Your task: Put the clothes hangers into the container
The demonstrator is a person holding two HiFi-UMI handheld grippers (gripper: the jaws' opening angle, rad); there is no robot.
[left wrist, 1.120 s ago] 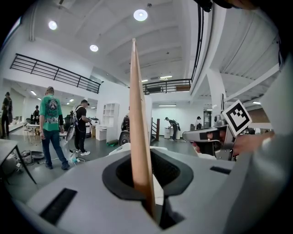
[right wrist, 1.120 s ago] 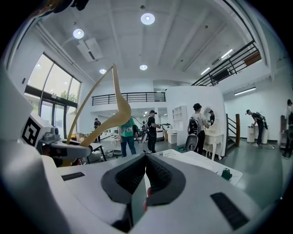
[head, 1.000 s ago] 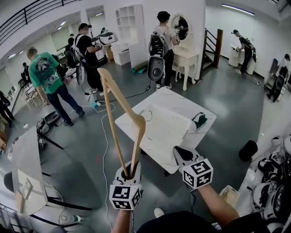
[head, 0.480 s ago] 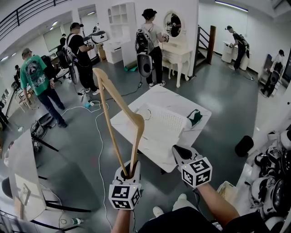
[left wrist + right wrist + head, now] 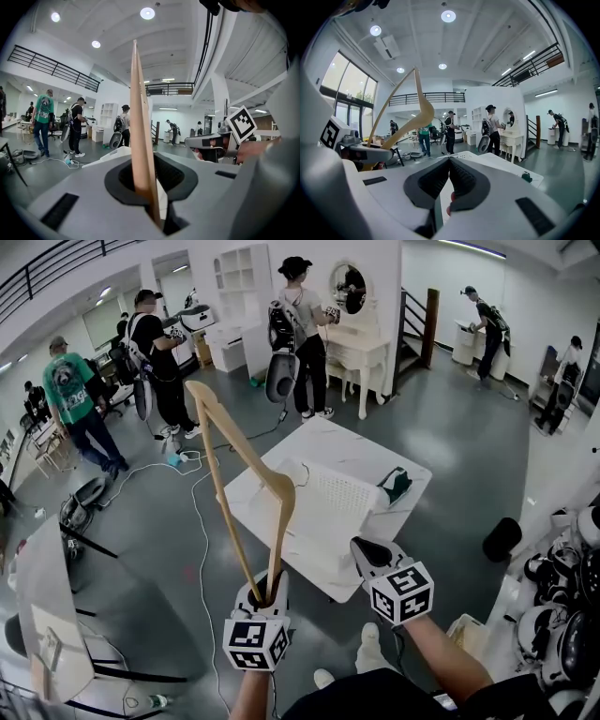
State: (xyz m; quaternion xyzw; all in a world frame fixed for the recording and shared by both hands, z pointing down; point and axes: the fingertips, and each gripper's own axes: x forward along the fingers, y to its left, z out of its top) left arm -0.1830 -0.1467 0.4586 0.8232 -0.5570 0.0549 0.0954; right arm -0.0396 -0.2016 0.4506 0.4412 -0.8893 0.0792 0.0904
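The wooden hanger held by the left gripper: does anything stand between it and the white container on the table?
Nothing visible does. The hanger, upright in the left gripper, has only open floor and bare table edge before the white container.

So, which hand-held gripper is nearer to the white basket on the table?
Right, it seems. The right hand-held gripper is just short of the white basket; the left hand-held gripper, shut on the wooden hanger, is further back, off the corner of the table.
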